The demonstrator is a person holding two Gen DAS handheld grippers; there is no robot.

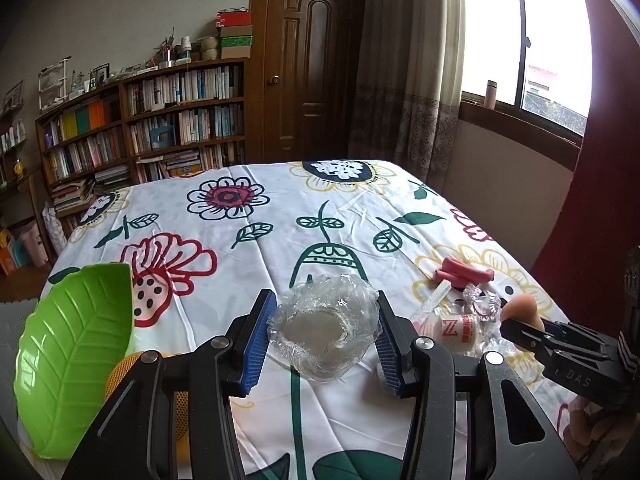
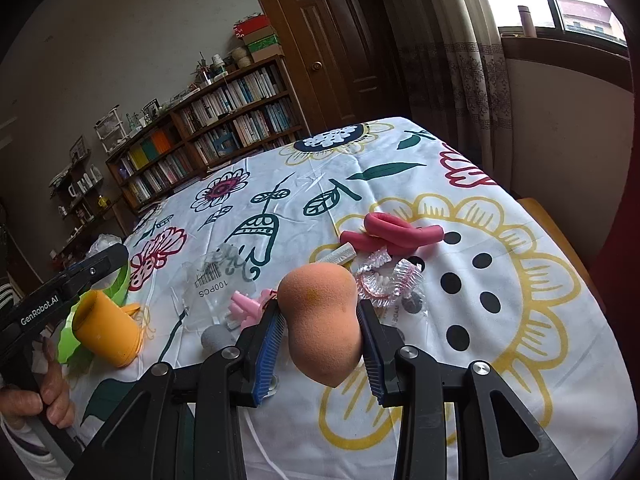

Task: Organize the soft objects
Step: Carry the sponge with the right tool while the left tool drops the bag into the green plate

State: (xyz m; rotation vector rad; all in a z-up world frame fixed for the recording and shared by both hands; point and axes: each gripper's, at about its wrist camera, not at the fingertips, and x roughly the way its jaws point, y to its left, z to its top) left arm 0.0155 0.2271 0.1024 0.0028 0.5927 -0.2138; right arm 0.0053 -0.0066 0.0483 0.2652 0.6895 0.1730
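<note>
The left gripper (image 1: 324,336) clamped a crinkly clear plastic cap (image 1: 324,330) between ribbed blue pads. The right gripper (image 2: 322,344) squeezed a porous, gourd-shaped orange sponge (image 2: 322,320).

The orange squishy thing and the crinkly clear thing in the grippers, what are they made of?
The orange blob looks like matte sponge foam: fine pores, no shine. The clear cap looks like thin glossy plastic film: see-through, wrinkled, with a gathered rim.

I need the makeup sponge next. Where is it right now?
The orange makeup sponge is clamped in the right claw, held above the floral tablecloth, just near of the pink foam rollers.
</note>
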